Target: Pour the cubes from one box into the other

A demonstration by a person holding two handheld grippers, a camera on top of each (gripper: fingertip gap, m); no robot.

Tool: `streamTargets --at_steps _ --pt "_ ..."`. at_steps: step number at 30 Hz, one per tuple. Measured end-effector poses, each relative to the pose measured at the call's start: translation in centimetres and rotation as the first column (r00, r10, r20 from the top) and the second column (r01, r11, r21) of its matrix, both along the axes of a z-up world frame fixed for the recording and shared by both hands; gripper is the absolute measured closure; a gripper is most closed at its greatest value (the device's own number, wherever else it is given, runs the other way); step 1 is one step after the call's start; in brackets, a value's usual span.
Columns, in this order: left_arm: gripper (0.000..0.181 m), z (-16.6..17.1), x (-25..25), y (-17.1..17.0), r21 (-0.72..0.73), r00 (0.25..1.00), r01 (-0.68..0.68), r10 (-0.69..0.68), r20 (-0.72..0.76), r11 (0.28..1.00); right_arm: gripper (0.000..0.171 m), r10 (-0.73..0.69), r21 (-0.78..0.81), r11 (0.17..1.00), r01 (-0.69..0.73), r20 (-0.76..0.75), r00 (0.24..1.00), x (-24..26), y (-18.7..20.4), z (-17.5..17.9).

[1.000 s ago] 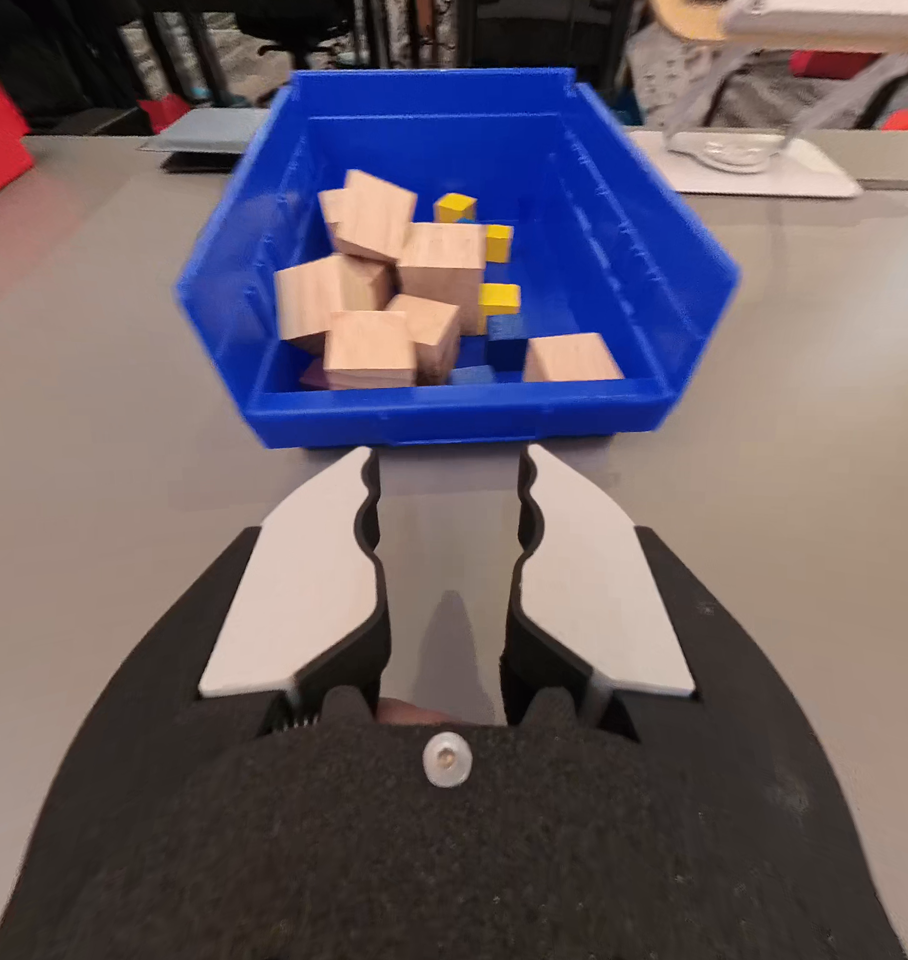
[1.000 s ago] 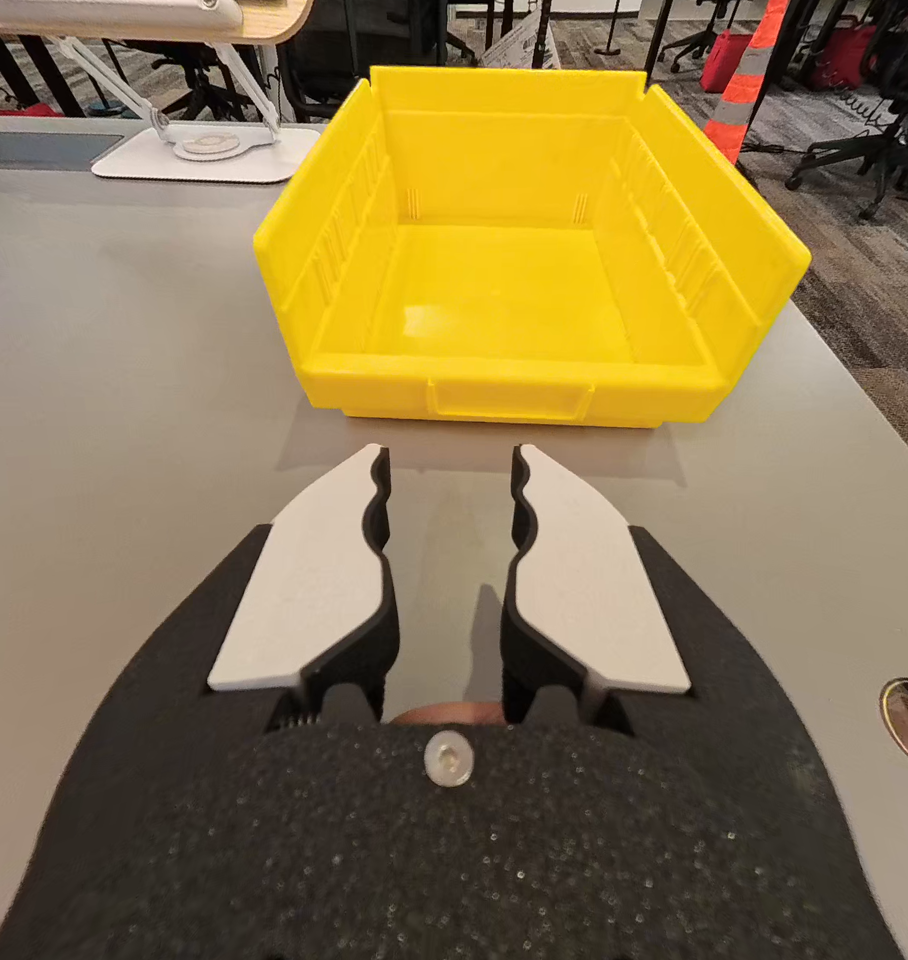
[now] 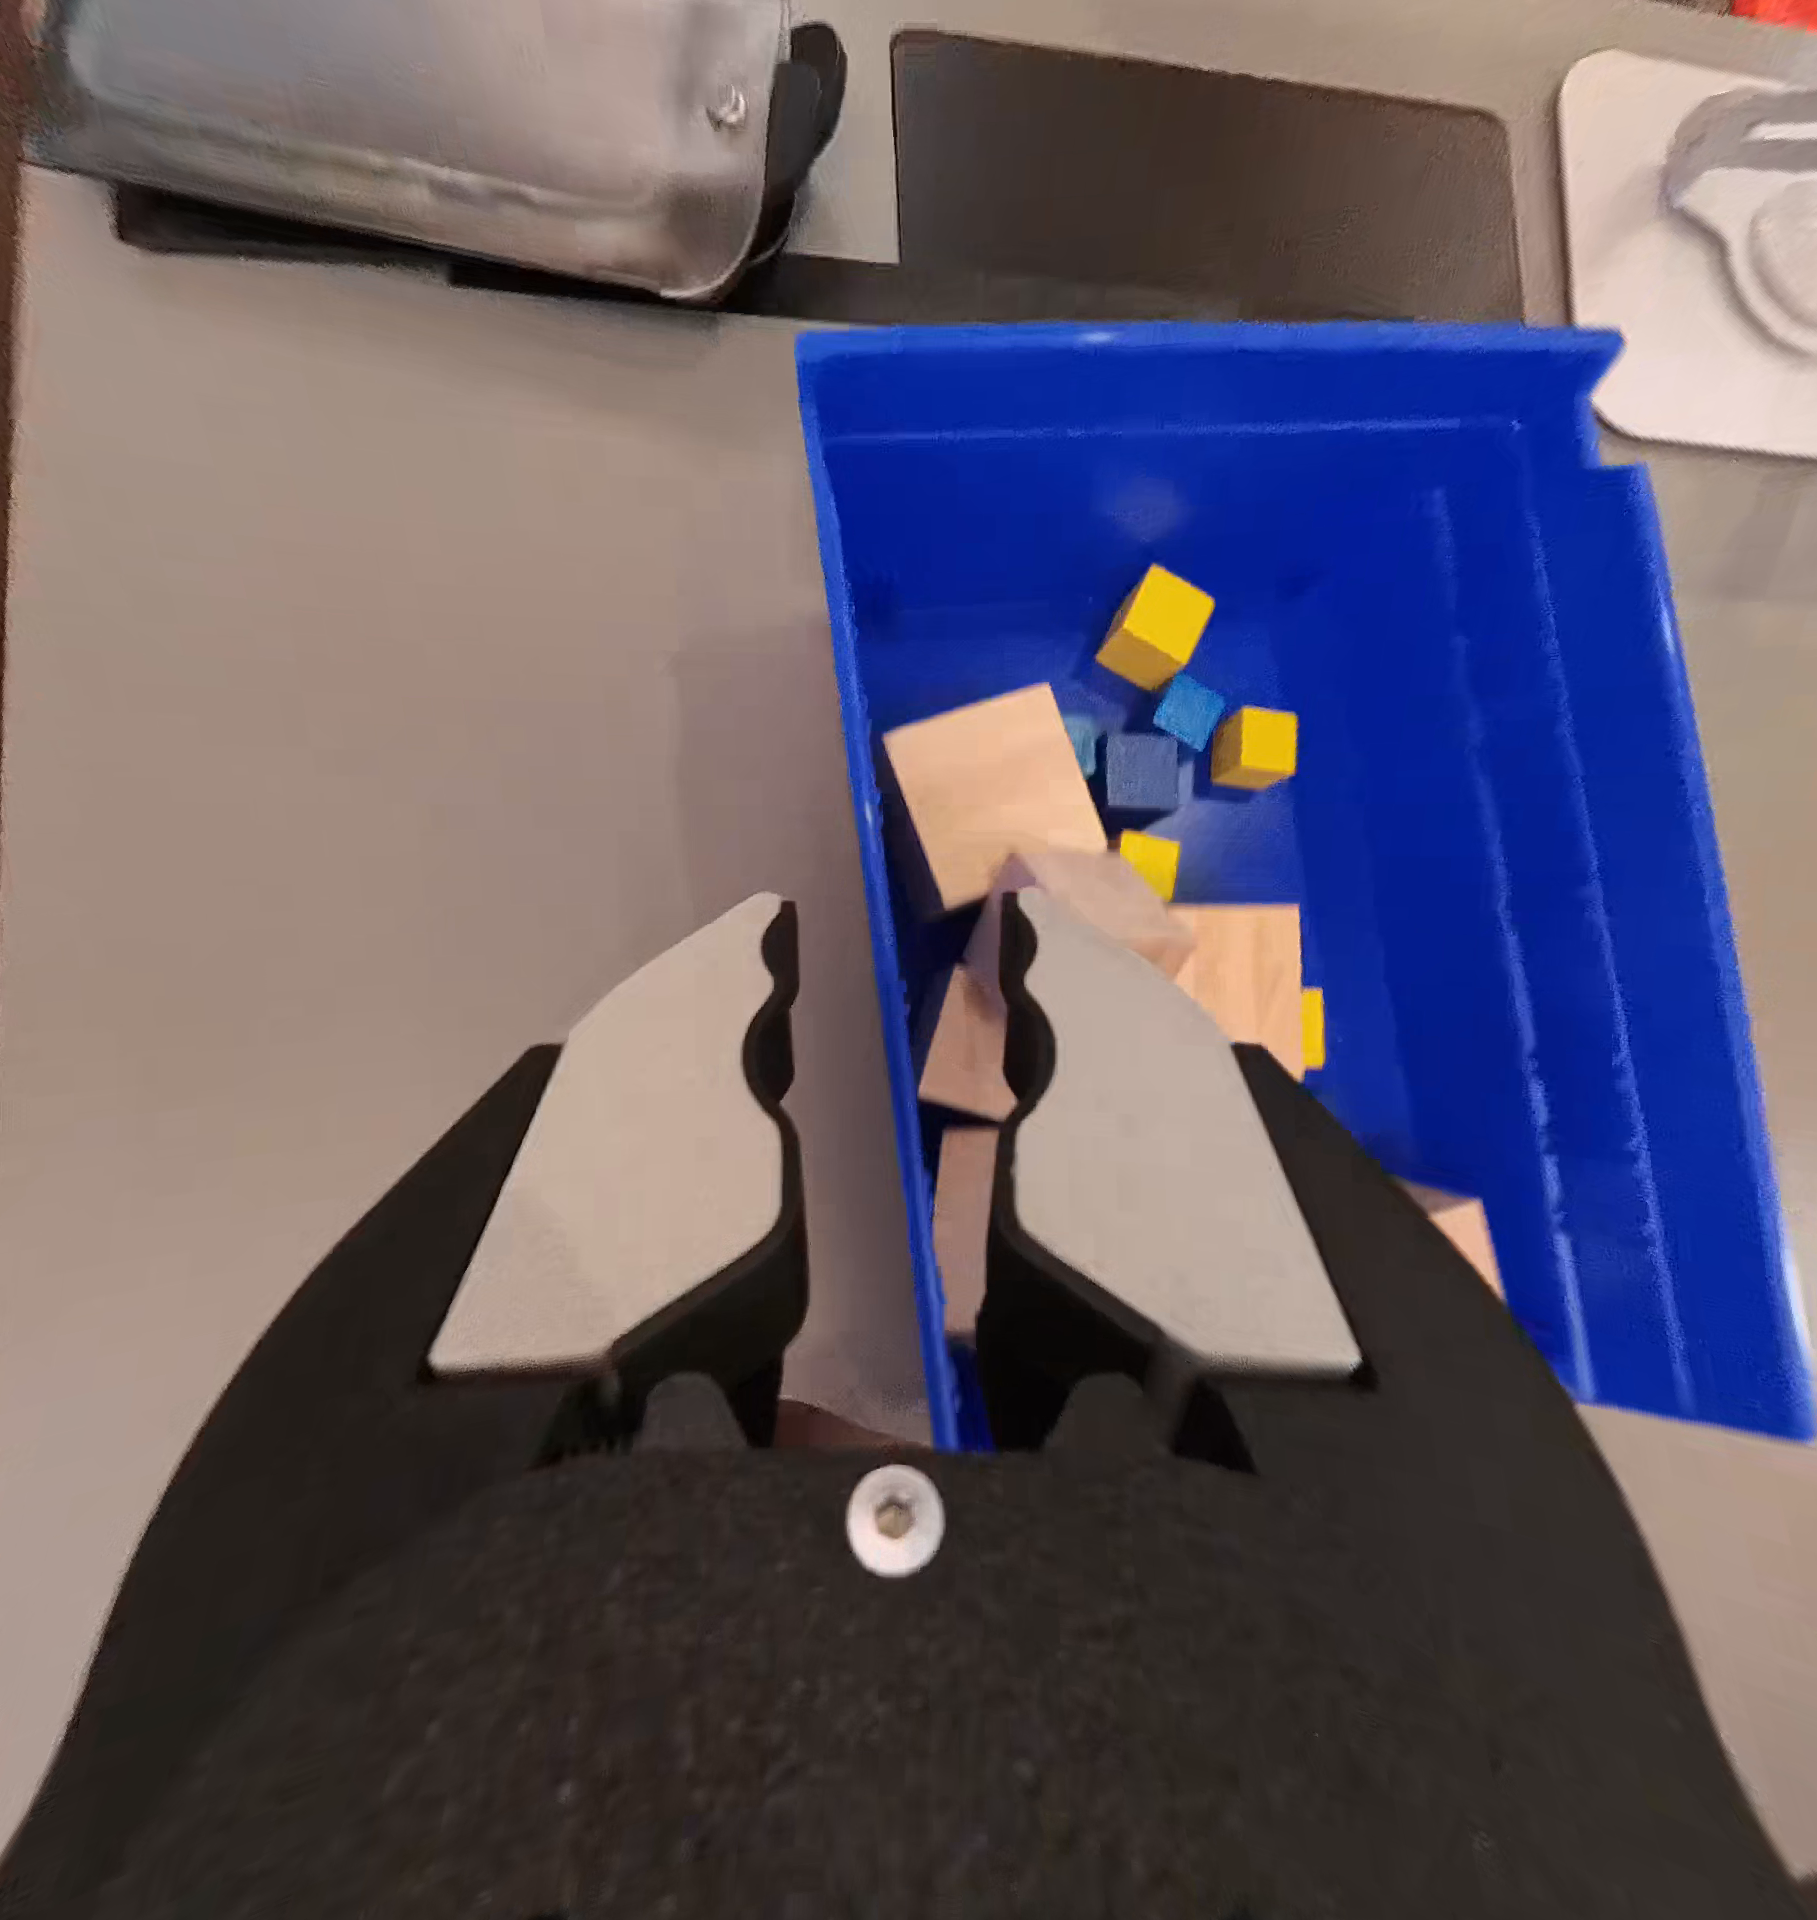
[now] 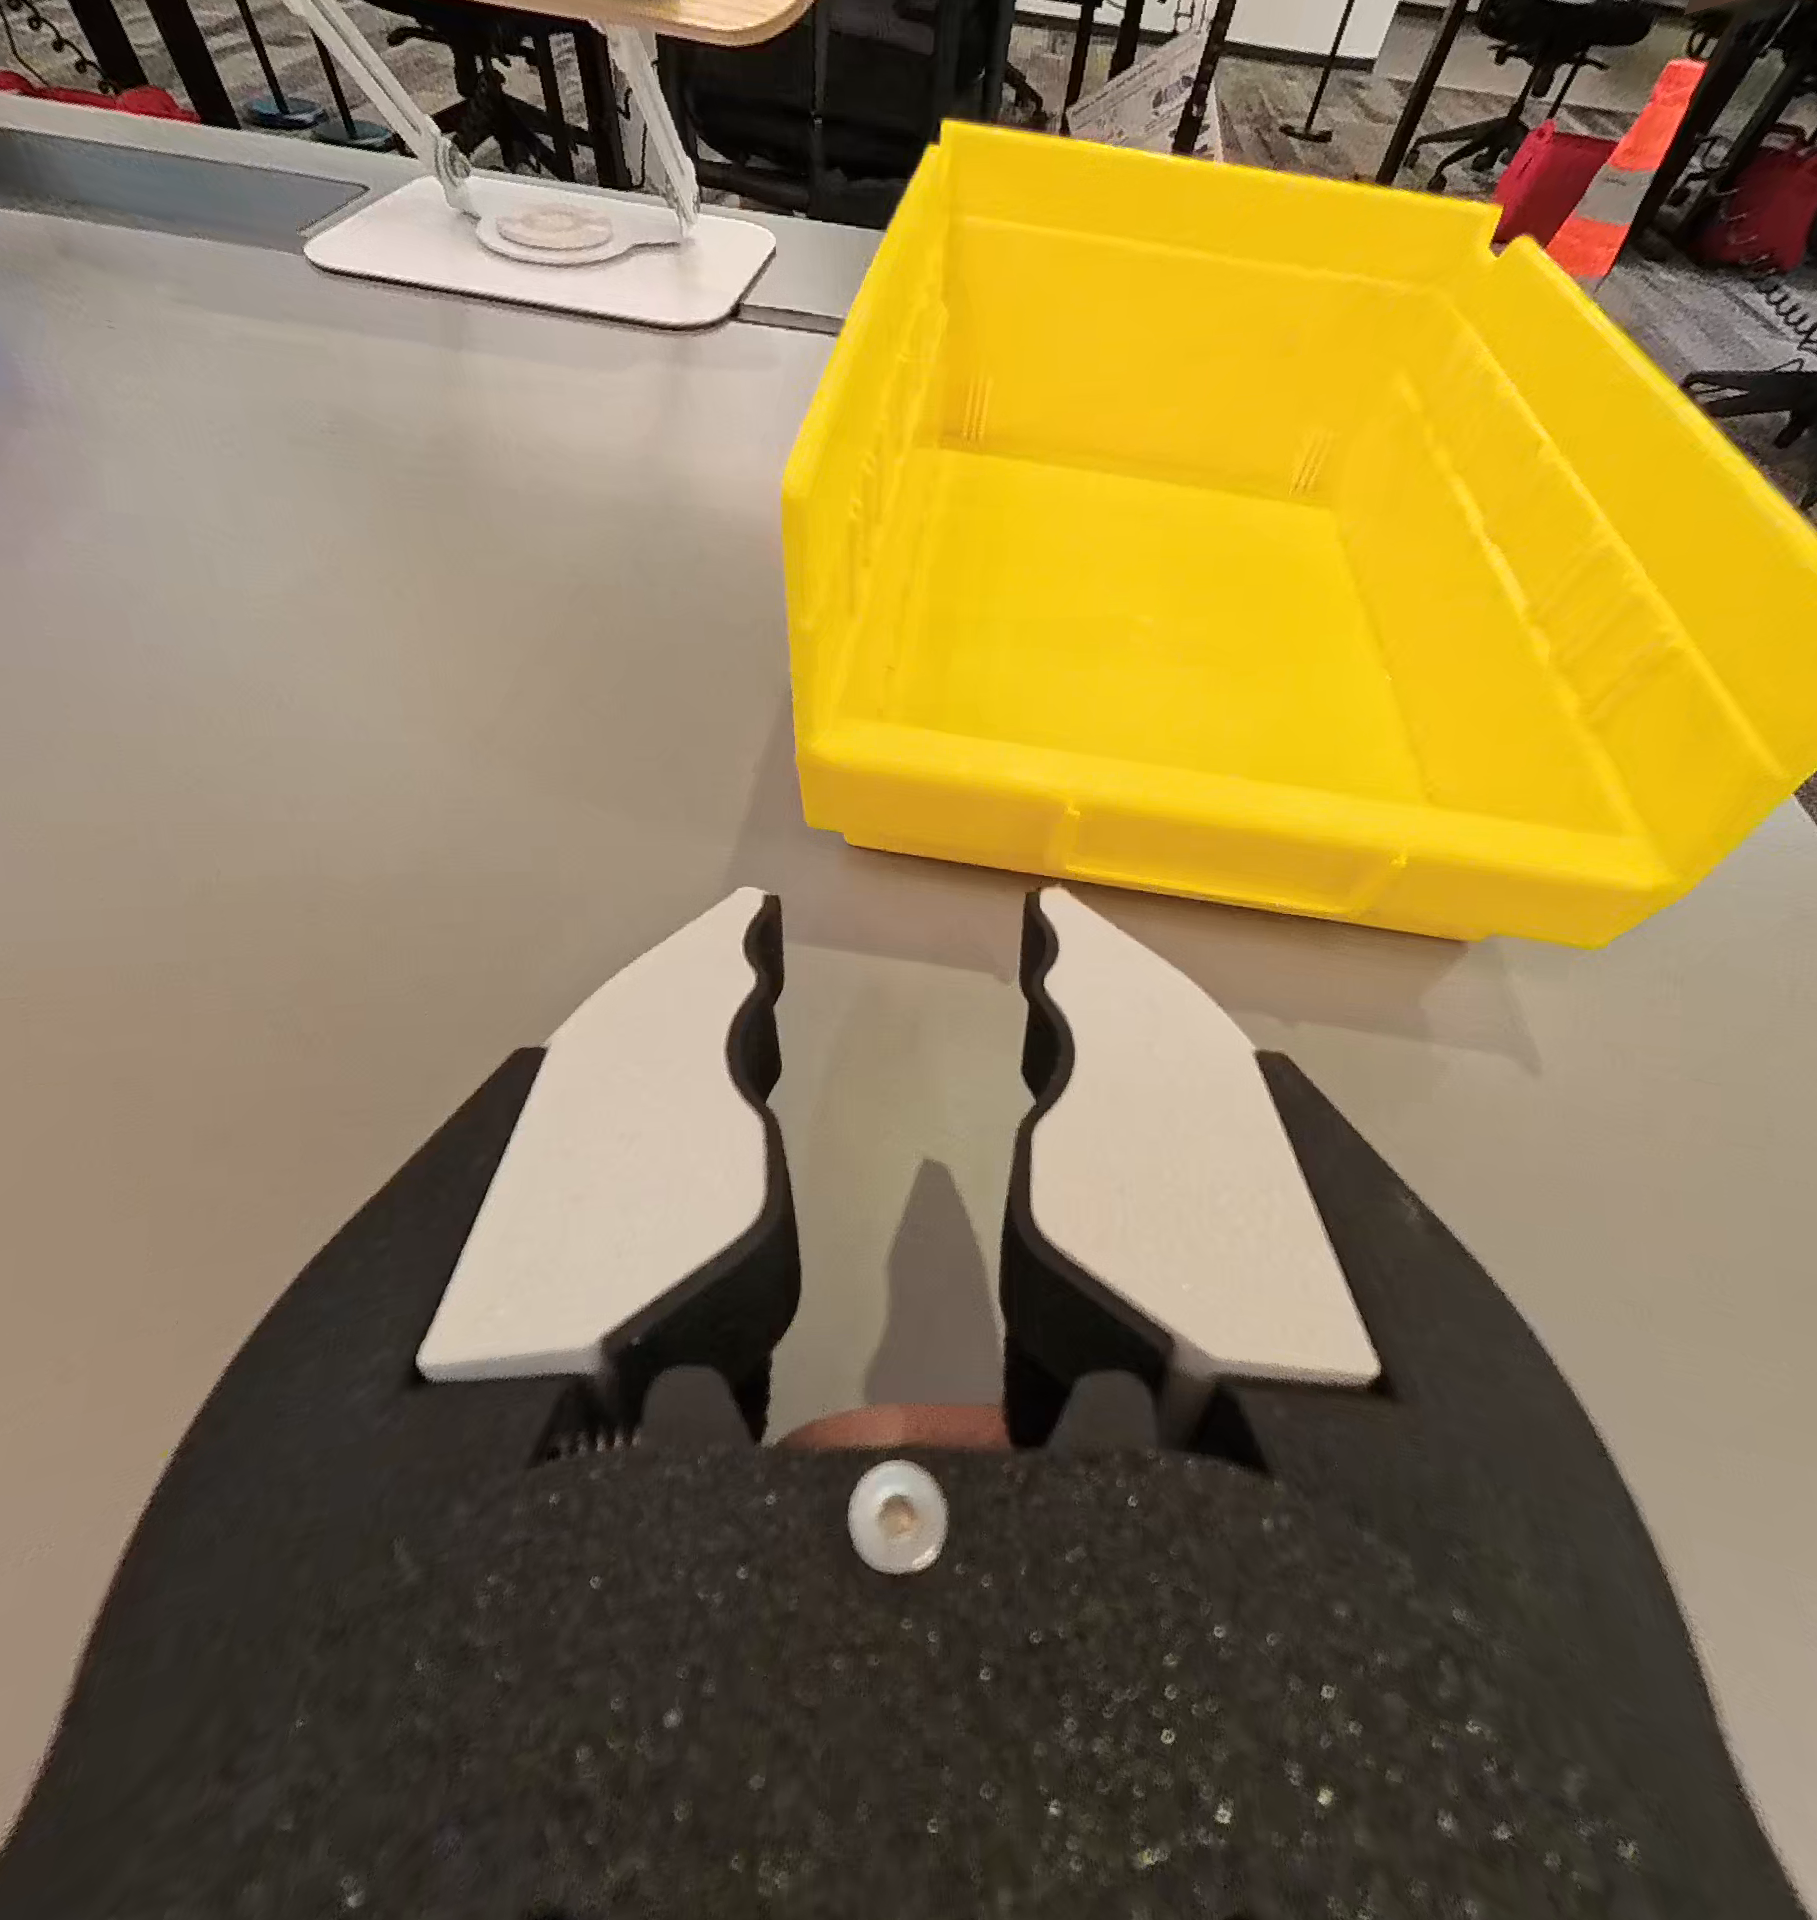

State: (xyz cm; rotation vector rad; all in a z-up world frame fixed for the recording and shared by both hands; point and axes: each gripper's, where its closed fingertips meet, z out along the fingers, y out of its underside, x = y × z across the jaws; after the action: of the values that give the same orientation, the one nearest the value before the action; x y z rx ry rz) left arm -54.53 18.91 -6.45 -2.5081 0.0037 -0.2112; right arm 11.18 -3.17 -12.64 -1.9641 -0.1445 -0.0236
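Nothing poured yet
Left gripper point(image 3: 893, 920) fingers straddle blue box point(image 3: 1569, 831) wall, unclenched; cubes point(image 3: 997, 790) inside; right gripper point(image 4: 893, 920) released; yellow box point(image 4: 1143, 623) empty.

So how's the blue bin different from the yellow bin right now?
The blue bin holds wooden, yellow and blue cubes; the yellow bin is empty. The left gripper straddles the blue bin's side wall, jaws still apart; the right gripper is open, short of the yellow bin, not touching it. Both are the same open-front plastic style on the grey table.
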Motion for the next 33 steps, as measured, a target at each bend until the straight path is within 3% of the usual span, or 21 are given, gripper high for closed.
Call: streamTargets --at_steps 4,9,11,14,17,21,24,26,29,33 --pt "0.144 -2.9 -0.4 3.8 -0.230 1.000 -0.012 0.014 0.009 0.973 0.128 0.000 0.010 1.000 0.000 0.006 1.000 0.3 -0.2 0.3" --pt "0.144 -6.5 -0.9 5.4 -0.430 0.998 -0.042 0.060 0.027 0.902 0.128 -0.003 0.003 1.000 0.003 -0.011 1.000 0.8 -0.3 0.1" --pt "0.149 -7.2 -0.9 5.7 -0.448 0.999 -0.045 0.050 0.000 0.893 0.128 -0.006 0.004 1.000 0.005 0.028 1.000 1.0 -0.3 0.0" --pt "0.176 -7.6 0.0 6.0 -0.467 0.999 -0.021 0.005 -0.034 0.884 0.128 0.014 -0.002 1.000 -0.013 0.097 0.995 0.5 -0.2 -0.3" --pt "0.177 -7.6 -0.2 6.2 -0.477 0.991 -0.026 -0.040 -0.127 0.879 0.127 0.046 -0.021 0.999 -0.044 0.134 0.990 -0.5 -0.1 -0.7" --pt "0.176 -7.6 -0.1 5.9 -0.470 0.990 -0.042 -0.026 -0.137 0.882 0.128 0.098 -0.019 0.995 -0.096 0.146 0.984 -2.6 -0.2 -0.3" --pt "0.177 -7.6 0.4 5.1 -0.476 0.990 -0.045 -0.024 -0.139 0.878 0.128 0.202 -0.055 0.979 -0.198 0.067 0.977 -5.8 -0.1 0.2" --pt "0.177 -7.6 0.7 4.3 -0.490 0.990 -0.040 -0.031 -0.135 0.871 0.127 0.347 -0.132 0.928 -0.349 -0.039 0.937 -9.8 -0.4 0.4" --pt "0.176 -7.6 0.9 3.2 -0.495 0.990 -0.028 -0.043 -0.132 0.868 0.127 0.602 -0.149 0.778 -0.611 -0.105 0.792 -16.1 -0.9 3.2" --pt "0.176 -7.7 0.8 3.0 -0.462 0.991 -0.023 -0.041 -0.129 0.887 0.118 0.713 -0.258 0.668 -0.698 -0.049 0.700 -22.7 2.7 6.5"
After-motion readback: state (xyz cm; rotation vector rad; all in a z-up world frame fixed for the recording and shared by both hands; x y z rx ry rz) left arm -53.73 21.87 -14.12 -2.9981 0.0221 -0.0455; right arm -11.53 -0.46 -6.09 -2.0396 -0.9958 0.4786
